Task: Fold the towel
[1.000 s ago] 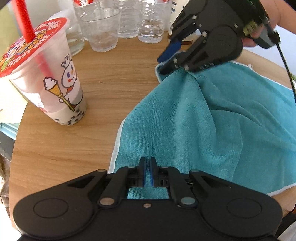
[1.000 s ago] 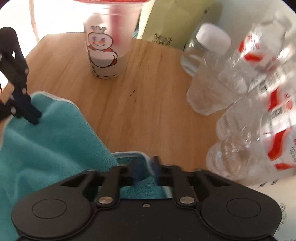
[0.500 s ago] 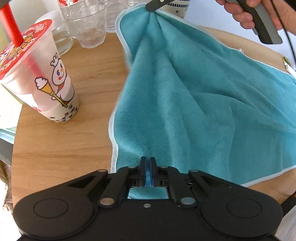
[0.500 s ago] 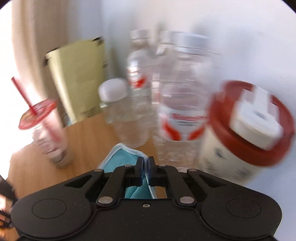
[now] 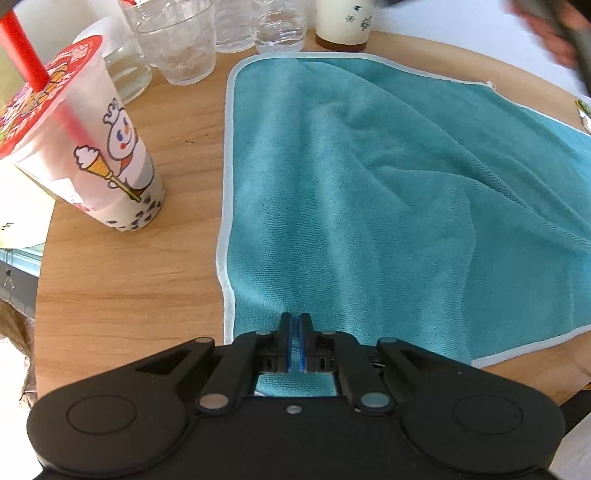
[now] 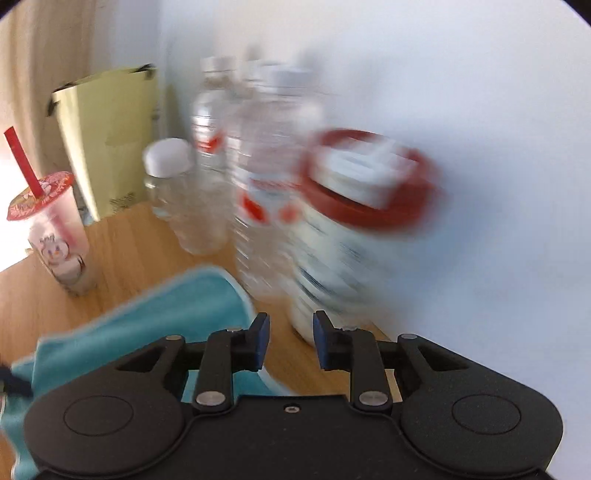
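Observation:
A teal towel (image 5: 369, 192) with a pale border lies spread over the round wooden table (image 5: 122, 295), rumpled in long creases. My left gripper (image 5: 294, 341) is shut on the towel's near edge, close to its near-left corner. In the right wrist view, which is blurred by motion, my right gripper (image 6: 290, 341) stands open above the table with nothing between its fingers. The towel's far corner (image 6: 192, 302) lies flat just left of it. A blurred hand (image 5: 550, 33) shows at the top right of the left wrist view.
A bubble tea cup (image 5: 77, 147) with a red straw stands left of the towel. Clear glasses (image 5: 181, 44), water bottles (image 6: 266, 177) and a red-lidded cup (image 6: 354, 229) crowd the table's far edge by the wall. A yellow-green bag (image 6: 107, 140) leans behind.
The right gripper carried the towel's corner up and toward the far edge, then opened and let it go. The towel now lies flat and spread. The left gripper kept its hold.

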